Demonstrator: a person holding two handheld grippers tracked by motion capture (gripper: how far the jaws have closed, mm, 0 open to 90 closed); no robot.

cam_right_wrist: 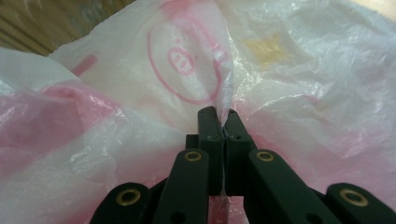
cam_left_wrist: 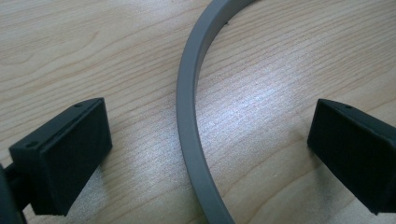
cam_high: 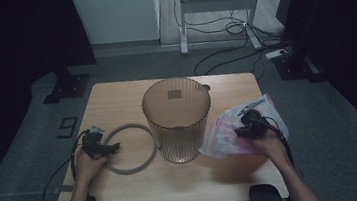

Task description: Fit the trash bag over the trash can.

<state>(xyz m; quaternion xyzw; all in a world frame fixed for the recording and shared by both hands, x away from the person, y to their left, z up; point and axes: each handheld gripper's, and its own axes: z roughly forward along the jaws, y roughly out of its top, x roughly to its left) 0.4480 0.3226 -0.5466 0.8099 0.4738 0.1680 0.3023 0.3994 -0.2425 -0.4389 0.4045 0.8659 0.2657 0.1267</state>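
A ribbed translucent brown bin (cam_high: 177, 118) stands upright in the middle of the wooden table (cam_high: 115, 94). To its left a grey ring (cam_high: 129, 149) lies flat on the wood. My left gripper (cam_high: 112, 148) rests over the ring's left side, open, with the ring's band (cam_left_wrist: 189, 116) running between its jaws and touching neither. Right of the bin, a white and pink plastic bag (cam_high: 230, 132) is lifted off the table. My right gripper (cam_high: 240, 131) is shut on a fold of that bag (cam_right_wrist: 187, 70), the thin film pinched between its pads (cam_right_wrist: 209, 122).
The table's front strip (cam_high: 175, 186) is bare wood. Beyond the table lie a grey floor, a white desk frame (cam_high: 217, 6) and loose cables (cam_high: 239, 28). Black stands (cam_high: 67, 84) flank the far corners.
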